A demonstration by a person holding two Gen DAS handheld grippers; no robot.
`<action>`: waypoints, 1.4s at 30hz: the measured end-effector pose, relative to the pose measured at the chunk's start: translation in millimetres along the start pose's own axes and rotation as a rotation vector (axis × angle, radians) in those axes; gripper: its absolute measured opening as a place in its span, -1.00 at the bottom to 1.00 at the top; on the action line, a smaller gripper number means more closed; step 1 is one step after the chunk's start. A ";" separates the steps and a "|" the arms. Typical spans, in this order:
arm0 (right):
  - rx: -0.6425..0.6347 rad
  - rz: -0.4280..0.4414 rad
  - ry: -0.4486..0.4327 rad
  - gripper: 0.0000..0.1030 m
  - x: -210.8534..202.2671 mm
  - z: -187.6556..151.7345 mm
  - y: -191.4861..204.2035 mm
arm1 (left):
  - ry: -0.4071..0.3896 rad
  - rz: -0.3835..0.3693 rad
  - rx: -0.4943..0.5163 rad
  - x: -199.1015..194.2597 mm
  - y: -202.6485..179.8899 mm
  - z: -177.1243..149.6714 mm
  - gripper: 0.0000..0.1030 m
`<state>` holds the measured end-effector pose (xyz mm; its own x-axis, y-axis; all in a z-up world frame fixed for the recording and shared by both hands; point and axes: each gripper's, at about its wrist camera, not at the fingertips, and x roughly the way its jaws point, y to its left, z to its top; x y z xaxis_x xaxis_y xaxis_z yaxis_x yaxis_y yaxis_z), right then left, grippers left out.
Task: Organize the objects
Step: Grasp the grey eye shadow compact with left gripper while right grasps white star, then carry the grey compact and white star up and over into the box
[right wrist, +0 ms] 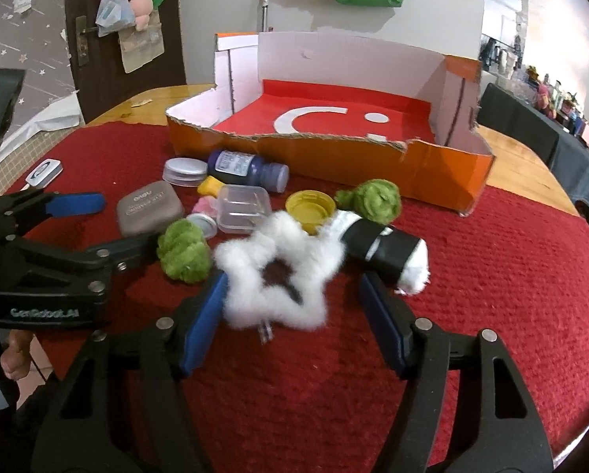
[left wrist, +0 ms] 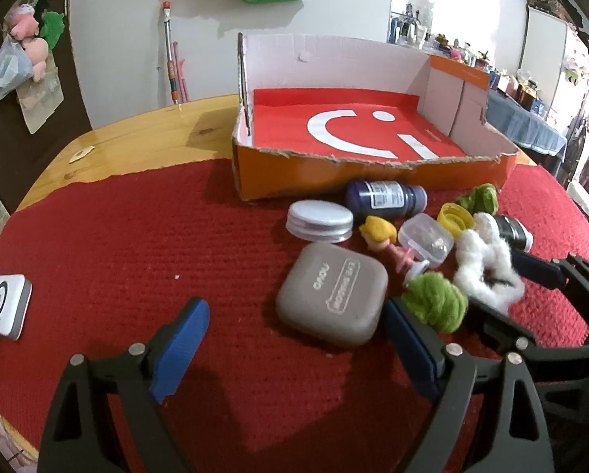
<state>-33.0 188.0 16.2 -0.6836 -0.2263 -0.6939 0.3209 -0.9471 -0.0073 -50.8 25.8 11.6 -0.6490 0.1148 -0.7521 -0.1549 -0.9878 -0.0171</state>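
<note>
The small doll (left wrist: 381, 236) lies half buried: only its yellow hair and a bit of pink body show between the grey case (left wrist: 331, 299) and the clear plastic box (left wrist: 426, 238). The black-and-white roll (right wrist: 385, 250) is partly covered by the white fluffy ring (right wrist: 274, 272), and the ring's outline is blurred in the right wrist view, so where its fur ends is hard to make out. Print on the dark blue bottle (left wrist: 387, 197) is too small to read.

The right gripper (right wrist: 294, 315) stands about half open with the ring between its blue pads; the pad at 9 o'clock seems to brush the fur, the other stands clear, so it has no hold on it. The left gripper (left wrist: 294, 339) is spread wide over bare red cloth (left wrist: 136, 236), its right pad just beside the grey case and a green pompom (left wrist: 436, 305), gripping nothing.

The clutter sits at 12 o'clock from both grippers, just before the orange cardboard box (left wrist: 373, 177), whose red floor bears none of the objects.
</note>
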 end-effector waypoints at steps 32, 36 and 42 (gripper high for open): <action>0.044 0.092 -0.039 -0.29 -29.4 13.2 -7.4 | -0.043 -0.083 0.034 -30.9 -21.5 5.6 0.06; 0.049 0.102 -0.057 -0.29 -36.6 21.1 -11.9 | -0.063 -0.082 0.032 -35.0 -24.5 14.0 0.06; 0.067 0.113 -0.065 -0.29 -41.1 33.2 -21.7 | -0.085 -0.083 0.022 -37.2 -25.7 31.7 0.06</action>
<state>-33.6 210.3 68.8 -0.6877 -0.3443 -0.6392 0.3552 -0.9274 0.1174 -46.3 50.3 60.9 -0.6943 0.2051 -0.6898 -0.2259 -0.9722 -0.0617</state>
